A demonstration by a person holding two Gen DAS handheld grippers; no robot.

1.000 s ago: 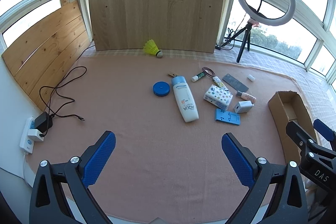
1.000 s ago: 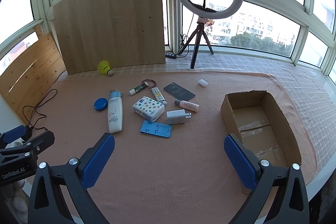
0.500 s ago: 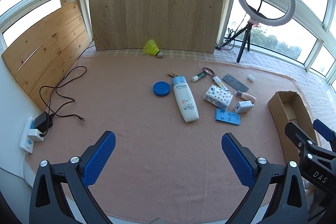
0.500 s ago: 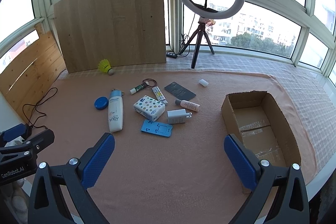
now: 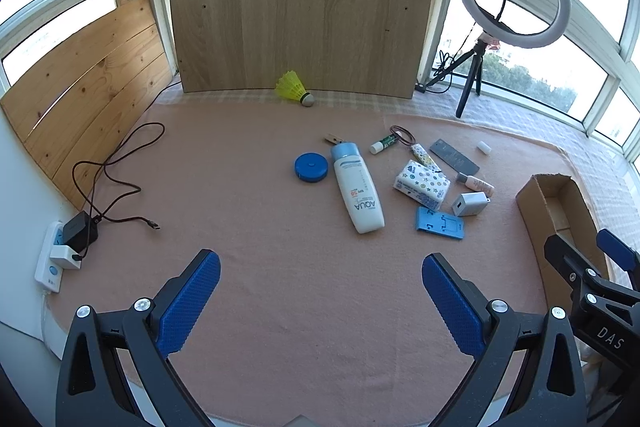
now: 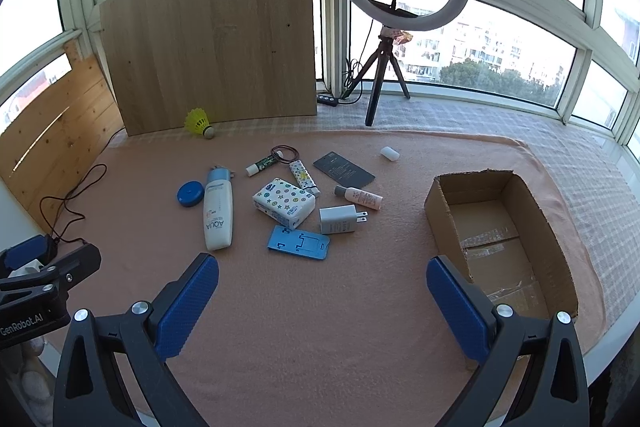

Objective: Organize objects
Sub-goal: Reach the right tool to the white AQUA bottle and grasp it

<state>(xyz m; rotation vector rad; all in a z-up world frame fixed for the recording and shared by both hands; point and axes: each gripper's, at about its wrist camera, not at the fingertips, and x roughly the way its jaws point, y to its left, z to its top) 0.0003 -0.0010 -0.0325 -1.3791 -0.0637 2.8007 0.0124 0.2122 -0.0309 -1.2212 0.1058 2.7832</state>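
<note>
Cardboard box (image 6: 502, 235) empty, just beyond right tool (image 6: 322, 301); both tools w/ fingers apart.

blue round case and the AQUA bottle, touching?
Apart. In the left wrist view a strip of pink cloth shows between the blue round case and the AQUA bottle; the right wrist view shows the same gap.
</note>
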